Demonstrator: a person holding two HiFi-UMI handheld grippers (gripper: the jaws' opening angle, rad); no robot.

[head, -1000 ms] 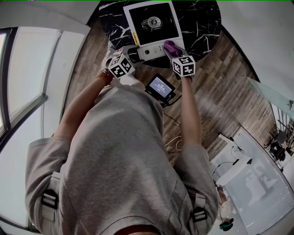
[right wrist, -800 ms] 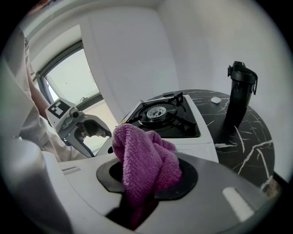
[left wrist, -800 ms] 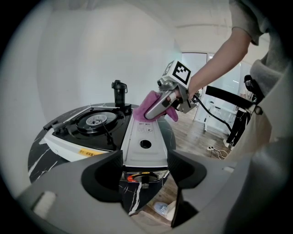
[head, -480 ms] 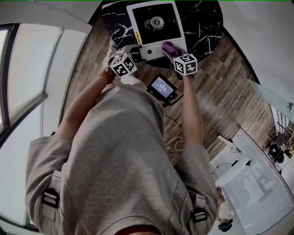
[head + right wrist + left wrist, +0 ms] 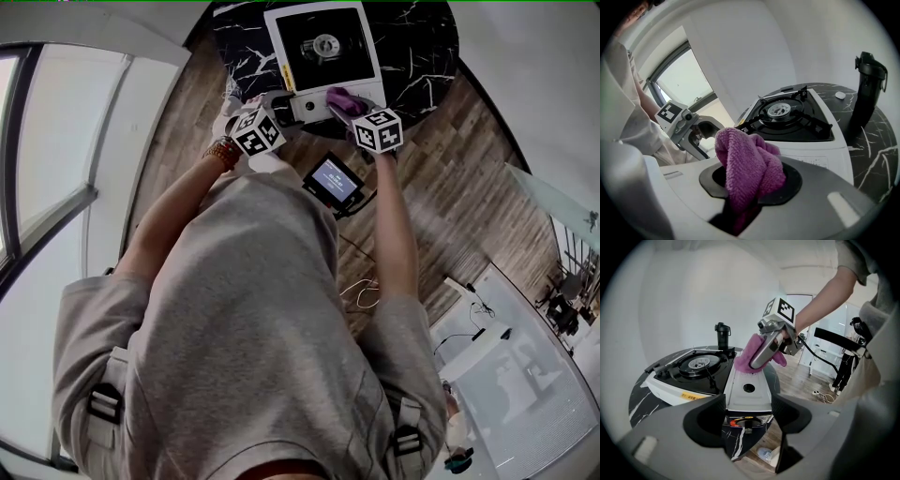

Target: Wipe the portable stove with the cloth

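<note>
Purple terry cloth (image 5: 750,171) is bunched and pinched between the closed jaws of the right gripper (image 5: 750,187). At centre frame in the left gripper view, this cloth (image 5: 747,352) is pressed onto the far end of the stove's white side cover. The white portable gas stove with a black burner top (image 5: 323,47) sits at the top centre of the head view on a round black marble-patterned table (image 5: 412,56), and the cloth (image 5: 342,100) covers its lower right corner.

At the bottom of its own view, the left gripper (image 5: 749,416) has its jaws wide apart. The stove's knob end lies between them, and contact with the pads cannot be made out.

A tall black bottle with a flip lid (image 5: 868,89) stands upright on the table at the right edge of the right gripper view, just beside the stove (image 5: 787,117). A small white round cap (image 5: 840,95) lies near it.

Below the table in the head view, a small dark screen device (image 5: 335,180) shows over the brown wood-plank floor (image 5: 450,169). The person's grey top (image 5: 244,337) fills the lower half of that frame.
</note>
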